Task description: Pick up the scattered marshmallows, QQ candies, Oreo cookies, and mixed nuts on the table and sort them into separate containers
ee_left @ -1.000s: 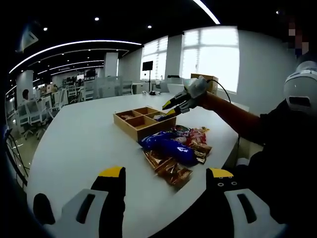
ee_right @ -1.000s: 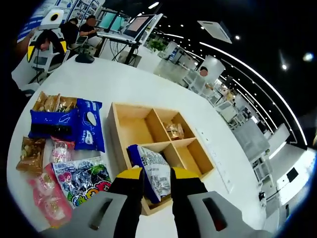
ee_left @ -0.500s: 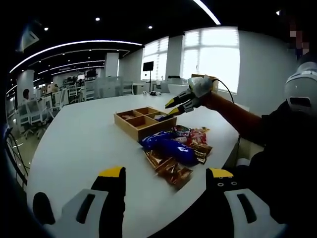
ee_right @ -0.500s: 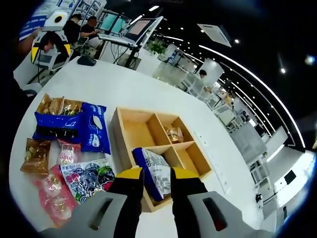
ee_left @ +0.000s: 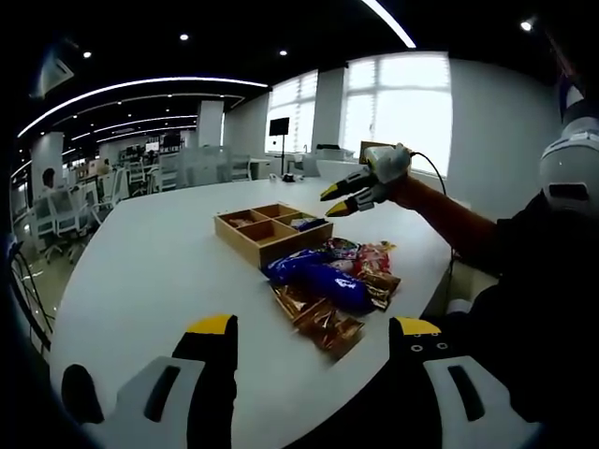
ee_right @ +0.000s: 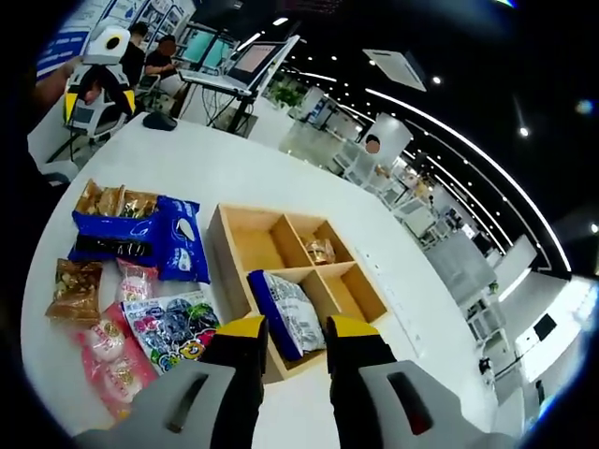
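I hold my left gripper (ee_left: 314,351) low over the white counter (ee_left: 150,271), its jaws wide apart with nothing between them. Ahead of it lies the heap of snack packs: the blue Oreo bag (ee_left: 318,276), brown nut packs (ee_left: 323,323) nearest me, and pink packs (ee_left: 374,254) on the far side. Beyond them sits the wooden tray (ee_left: 253,234).

My right gripper (ee_right: 285,337) hangs above the tray's near edge. Its jaws stand a narrow gap apart and clasp nothing. The blue-and-white packet (ee_right: 285,313) lies released in the tray's near compartment, leaning over the divider, just past the jaw tips. A small nut pack (ee_right: 320,250) rests in another compartment. The other two compartments look bare.

Left of the tray in the right gripper view lie the Oreo bag, with nut packs above it, another nut pack (ee_right: 75,290) beside it, the colourful QQ bag (ee_right: 173,327) close to the tray, and pink marshmallow packs (ee_right: 108,360) nearest the counter's edge.
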A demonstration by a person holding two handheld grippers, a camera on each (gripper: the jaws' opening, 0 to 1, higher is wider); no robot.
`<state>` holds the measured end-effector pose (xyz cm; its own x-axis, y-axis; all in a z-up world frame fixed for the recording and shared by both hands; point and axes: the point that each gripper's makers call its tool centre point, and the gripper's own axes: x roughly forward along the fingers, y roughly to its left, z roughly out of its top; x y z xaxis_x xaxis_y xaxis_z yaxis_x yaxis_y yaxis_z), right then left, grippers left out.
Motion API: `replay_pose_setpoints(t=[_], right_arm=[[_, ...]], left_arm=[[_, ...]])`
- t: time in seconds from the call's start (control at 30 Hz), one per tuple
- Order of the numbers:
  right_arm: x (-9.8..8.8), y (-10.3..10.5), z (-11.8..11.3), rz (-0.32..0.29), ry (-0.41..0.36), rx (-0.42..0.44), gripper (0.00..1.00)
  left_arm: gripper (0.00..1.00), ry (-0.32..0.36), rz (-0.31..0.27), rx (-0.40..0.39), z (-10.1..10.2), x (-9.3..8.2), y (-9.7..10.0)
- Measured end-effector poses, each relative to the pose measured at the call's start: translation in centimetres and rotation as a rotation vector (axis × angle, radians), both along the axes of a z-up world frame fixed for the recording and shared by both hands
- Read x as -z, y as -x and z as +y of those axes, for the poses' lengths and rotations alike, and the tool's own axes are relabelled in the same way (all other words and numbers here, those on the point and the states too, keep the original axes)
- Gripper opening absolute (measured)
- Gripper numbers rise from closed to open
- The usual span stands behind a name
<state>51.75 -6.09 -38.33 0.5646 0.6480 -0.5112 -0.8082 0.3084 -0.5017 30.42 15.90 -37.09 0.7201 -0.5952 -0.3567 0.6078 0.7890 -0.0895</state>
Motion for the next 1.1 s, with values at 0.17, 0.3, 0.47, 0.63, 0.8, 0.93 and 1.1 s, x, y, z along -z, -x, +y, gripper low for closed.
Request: replay_pose_setpoints(t=[0.17, 0.3, 0.47, 0.63, 0.8, 0.93, 1.1], right_arm=[[-0.1, 0.0, -0.2, 0.007, -0.022, -0.002, 0.25], [-0.5, 0.2, -0.4, 0.005, -0.033, -0.002, 0.25], [-0.9, 0.1, -0.9, -0.005, -0.030, 0.008, 0.25], [-1.5, 0.4, -0.9, -0.015, -0.038, 0.007, 0.26], [-1.4, 0.8, -1.3, -0.025, -0.024, 0.017, 0.27], [-1.6, 1.1, -1.5, -0.025, -0.034, 0.020, 0.28], [-1.8, 2.0, -1.6, -0.017, -0.051, 0.009, 0.28]], left_arm=[[0.69, 0.003, -0.005, -0.005, 0.1, -0.2, 0.0], [0.69, 0.001, -0.005, -0.006, 0.3, -0.1, -0.1], [0.69, 0.001, -0.010, -0.007, 0.5, -0.3, -0.3], [0.69, 0.004, -0.017, -0.005, 0.5, -0.4, -0.3], [0.70, 0.003, -0.011, -0.007, 0.6, -0.1, -0.1], [0.70, 0.007, -0.013, -0.015, 1.0, -0.2, -0.1], [0.69, 0.009, -0.017, -0.018, 1.1, -0.2, -0.2]])
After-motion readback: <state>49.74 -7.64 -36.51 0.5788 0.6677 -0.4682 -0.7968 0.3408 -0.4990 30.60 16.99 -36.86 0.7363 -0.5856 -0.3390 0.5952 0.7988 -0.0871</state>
